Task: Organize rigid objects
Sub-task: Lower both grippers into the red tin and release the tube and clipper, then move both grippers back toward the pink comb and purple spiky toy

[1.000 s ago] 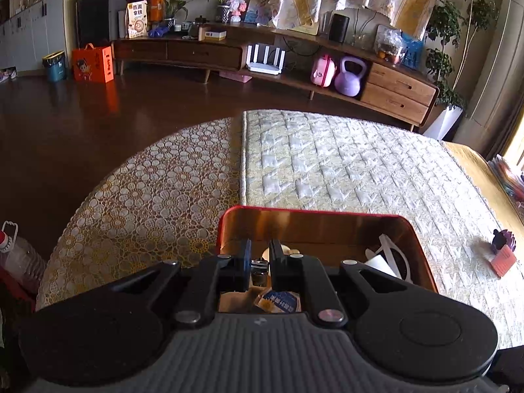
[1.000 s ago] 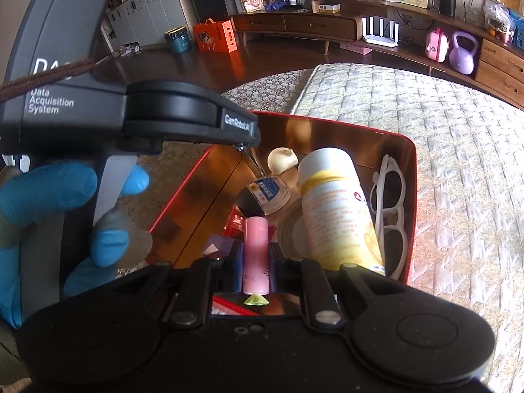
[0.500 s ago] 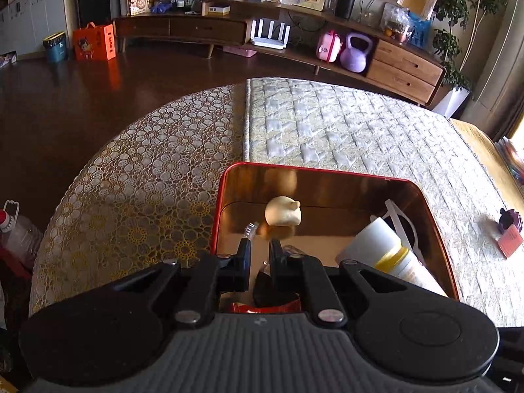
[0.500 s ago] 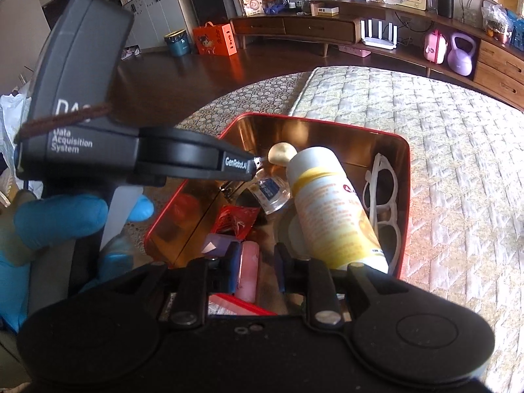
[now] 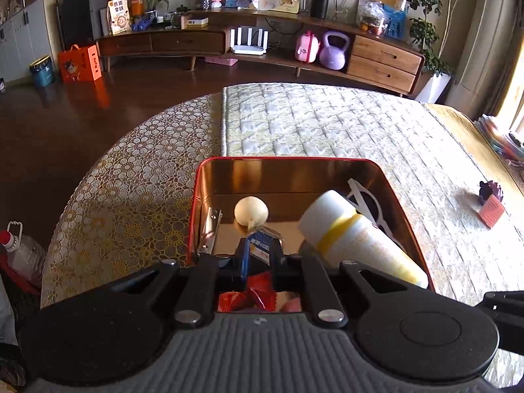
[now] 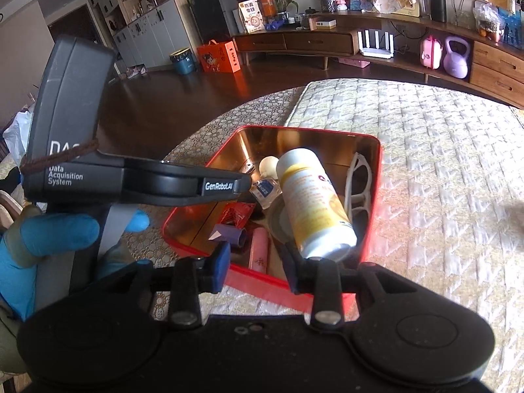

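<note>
1. Left wrist view: the left tool has its jaws together, clamped on a small clear bottle with a blue label, held over the near part of a red tin with a copper-coloured inside. The tin sits on a quilted bed.
2. Inside the tin: a cream round object near the far wall, a metal clip by the left wall, a white and yellow bottle on the right, and white glasses beyond it.
3. Right wrist view: the right tool is opening, its pads touching nothing. A pink tube lies in the tin just beyond the tips, beside a purple piece.
4. The tube looks light, stiff and smooth, likely slippery; gripping across its middle seems safest.
5. The glasses look fragile.
</note>
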A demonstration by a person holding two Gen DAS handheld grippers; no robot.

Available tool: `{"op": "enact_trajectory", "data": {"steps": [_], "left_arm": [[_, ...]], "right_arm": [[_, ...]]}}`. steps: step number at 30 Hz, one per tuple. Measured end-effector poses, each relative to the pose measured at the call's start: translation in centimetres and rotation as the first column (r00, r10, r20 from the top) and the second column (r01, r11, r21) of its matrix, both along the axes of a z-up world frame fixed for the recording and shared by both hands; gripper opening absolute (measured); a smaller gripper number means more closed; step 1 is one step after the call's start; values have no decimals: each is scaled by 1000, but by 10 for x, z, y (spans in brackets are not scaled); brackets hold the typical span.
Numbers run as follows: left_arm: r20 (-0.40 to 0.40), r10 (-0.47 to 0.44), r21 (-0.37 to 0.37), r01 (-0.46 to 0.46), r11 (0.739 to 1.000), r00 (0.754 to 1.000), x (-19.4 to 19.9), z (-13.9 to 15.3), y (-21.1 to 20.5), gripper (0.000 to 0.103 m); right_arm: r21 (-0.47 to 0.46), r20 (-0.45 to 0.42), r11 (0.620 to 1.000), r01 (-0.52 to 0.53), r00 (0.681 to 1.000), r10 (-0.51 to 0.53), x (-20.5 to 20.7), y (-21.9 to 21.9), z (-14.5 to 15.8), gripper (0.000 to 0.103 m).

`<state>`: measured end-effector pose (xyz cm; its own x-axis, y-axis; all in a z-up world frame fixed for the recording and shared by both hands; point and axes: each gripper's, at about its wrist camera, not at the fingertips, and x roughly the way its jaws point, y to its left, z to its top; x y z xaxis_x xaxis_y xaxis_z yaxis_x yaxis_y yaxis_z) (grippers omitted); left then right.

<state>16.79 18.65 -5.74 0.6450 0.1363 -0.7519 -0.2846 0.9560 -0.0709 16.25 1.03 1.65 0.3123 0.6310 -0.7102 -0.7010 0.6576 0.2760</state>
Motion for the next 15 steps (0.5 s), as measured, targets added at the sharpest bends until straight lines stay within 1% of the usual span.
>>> {"op": "enact_trajectory", "data": {"steps": [4,7,8,9,11,13,15], "left_arm": [[3,-10,-15,10,1000,1000,-7,4,-9,12],[10,-19,-30,19,999,1000,-13,7,-16,13],[14,-22,-33,22,999,1000,-14,8,-19,13],[19,-26,-32,27,999,999,-17,10,-23,13],[27,-35,-29,36,999,999,-20,12,-30,13],[35,-46,-29,47,998,998,-23,15,-38,13],[41,-57,-29,58,998,998,-26,18,-46,13]], "right_arm": [[20,6,1000,13,1000,-13,-7,-15,4,37],[13,33,1000,20,999,-20,-14,-26,7,40],[16,39,1000,20,999,-20,-16,-30,9,42],[23,45,1000,21,999,-22,-18,-35,10,48],[32,60,999,29,998,-31,-21,-44,14,53],[43,72,998,38,997,-41,-22,-54,16,53],[53,76,997,53,996,-56,-22,-64,17,57]]}}
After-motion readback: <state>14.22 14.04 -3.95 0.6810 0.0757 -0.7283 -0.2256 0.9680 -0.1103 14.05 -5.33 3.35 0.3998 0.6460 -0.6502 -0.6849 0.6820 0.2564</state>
